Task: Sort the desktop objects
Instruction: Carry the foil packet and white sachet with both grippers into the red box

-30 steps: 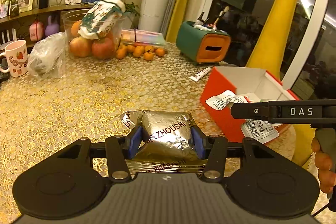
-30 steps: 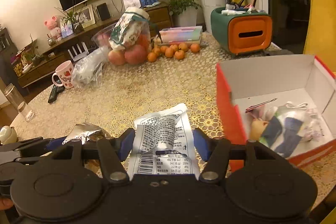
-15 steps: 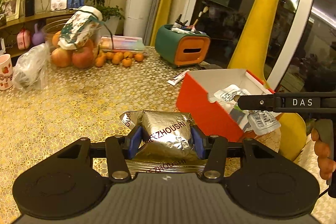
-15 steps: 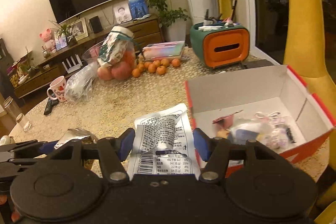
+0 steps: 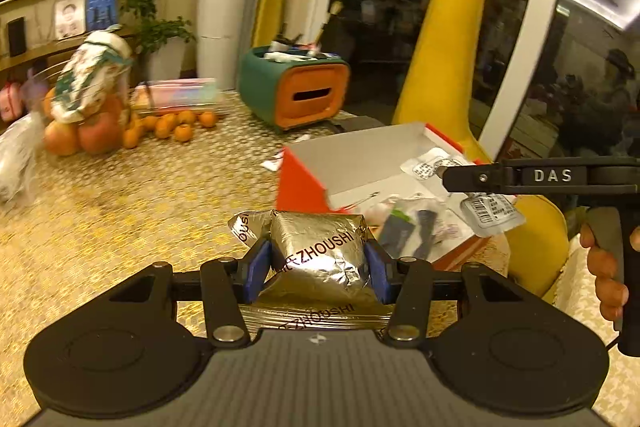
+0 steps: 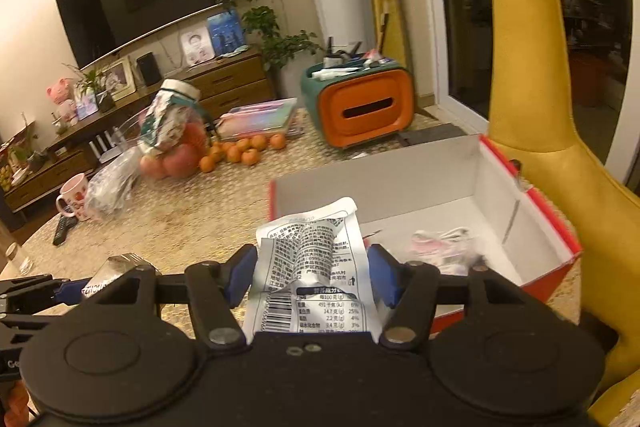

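My left gripper (image 5: pixel 316 267) is shut on a silver foil packet (image 5: pixel 320 251) printed ZHOUSHI, held above the gold tablecloth just short of the red box (image 5: pixel 304 183). My right gripper (image 6: pixel 310 277) is shut on a white snack packet (image 6: pixel 312 267) with a barcode, held at the near left corner of the same red box (image 6: pixel 552 223). In the left wrist view the right gripper (image 5: pixel 460 183) and its white packet (image 5: pixel 490 211) hang over the box. Several small packets (image 6: pixel 444 247) lie on the box's white floor.
A green and orange tissue holder (image 6: pixel 360 107) stands behind the box. Apples, small oranges (image 6: pixel 244 151) and a jar sit at the back left, with a mug (image 6: pixel 74 197), a plastic bag and a remote. A yellow giraffe figure (image 6: pixel 532 67) rises right of the box.
Both grippers have moved right and slightly up toward the red box, each still holding its packet. The box now sits closer in both views, and the fruit has slid left.
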Available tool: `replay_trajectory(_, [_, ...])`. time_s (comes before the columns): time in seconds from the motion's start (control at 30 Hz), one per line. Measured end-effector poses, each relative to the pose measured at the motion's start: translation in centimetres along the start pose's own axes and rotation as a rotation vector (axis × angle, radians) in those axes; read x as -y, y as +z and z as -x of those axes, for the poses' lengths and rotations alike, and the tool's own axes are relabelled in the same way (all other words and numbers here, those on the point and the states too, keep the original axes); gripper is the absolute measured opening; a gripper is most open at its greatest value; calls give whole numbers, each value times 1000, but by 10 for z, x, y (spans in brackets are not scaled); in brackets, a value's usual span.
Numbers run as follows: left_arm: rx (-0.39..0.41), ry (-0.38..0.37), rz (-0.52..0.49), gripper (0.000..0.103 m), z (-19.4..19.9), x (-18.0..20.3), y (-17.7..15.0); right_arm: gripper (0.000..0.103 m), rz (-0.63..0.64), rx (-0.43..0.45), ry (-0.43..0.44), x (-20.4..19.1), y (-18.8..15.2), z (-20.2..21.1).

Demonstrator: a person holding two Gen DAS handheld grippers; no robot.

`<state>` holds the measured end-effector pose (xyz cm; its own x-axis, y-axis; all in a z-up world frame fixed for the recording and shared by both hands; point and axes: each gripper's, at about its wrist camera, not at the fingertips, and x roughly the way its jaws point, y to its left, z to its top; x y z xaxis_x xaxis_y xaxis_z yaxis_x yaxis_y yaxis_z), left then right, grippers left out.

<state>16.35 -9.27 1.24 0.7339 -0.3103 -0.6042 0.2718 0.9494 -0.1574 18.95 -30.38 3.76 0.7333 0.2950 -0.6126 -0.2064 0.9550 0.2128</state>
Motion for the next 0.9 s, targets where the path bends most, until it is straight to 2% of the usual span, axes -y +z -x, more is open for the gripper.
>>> replay_trajectory(0.33, [-33,-53,-84,50,-40,44,16,60,-31,8,-51,46,5,-2])
replay_trajectory(0.9, [-74,-83,-158,50,-108,80,35,60,-62,-12,-134,99,10,-30])
